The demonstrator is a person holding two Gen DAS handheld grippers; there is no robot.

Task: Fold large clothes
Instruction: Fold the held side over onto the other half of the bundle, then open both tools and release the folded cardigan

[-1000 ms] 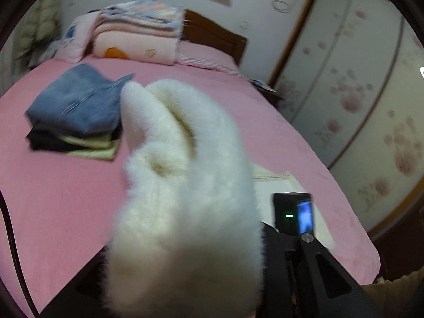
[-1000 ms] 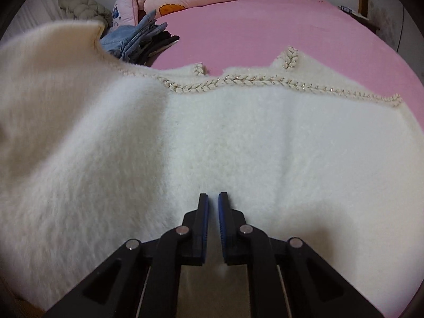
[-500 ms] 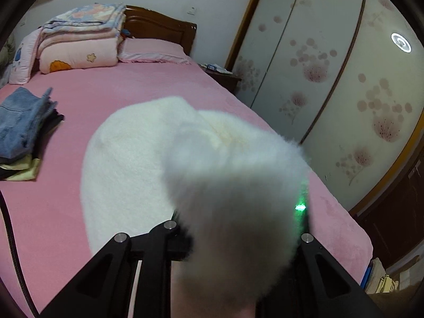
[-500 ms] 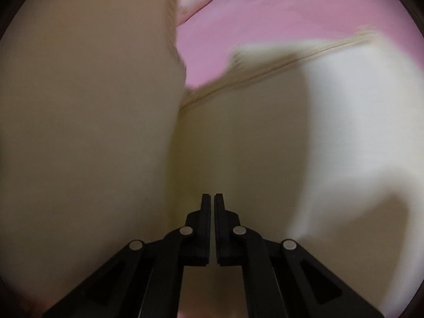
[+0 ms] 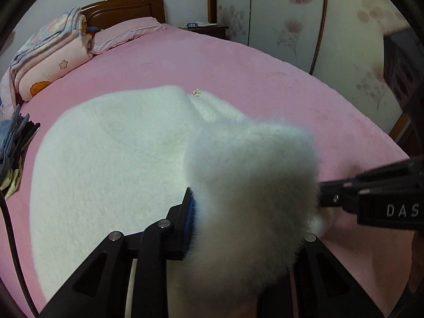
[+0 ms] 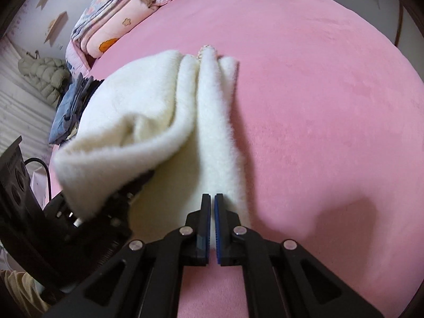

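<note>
1. the white fluffy garment point(image 6: 148, 122) lies on the pink bed point(image 6: 318, 106), bunched into a long band that runs away from both cameras toward the headboard point(image 5: 124, 8); that is its long axis.
2. the left gripper point(image 5: 246, 228) holds the near end of one layer lifted off the bed. a thick wad of pile fills the gap between its fingers, the blue pad of one finger point(image 5: 189, 220) pressed against it, the other buried in fluff. its jaws have just been opening a little, yet the cloth is not loose: it stands bunched up between them.
3. the right gripper point(image 6: 211, 225) has its jaws nearly pressed together, a thin slit left between the pads. the nearest ridge of the garment runs straight ahead from the tips; whether a thin edge is nipped in the slit cannot be told.
4. the relation that matters: the lifted flap hangs on the left side of the band, the flat ridge on the right, so the left hand is the nearer one to lay the flap across.
5. judged from this, the next move is a crosswise lay-over, at right angles to the long axis.
6. a stack of folded clothes point(image 5: 16, 143) sits well apart at the bed's left edge.
</note>
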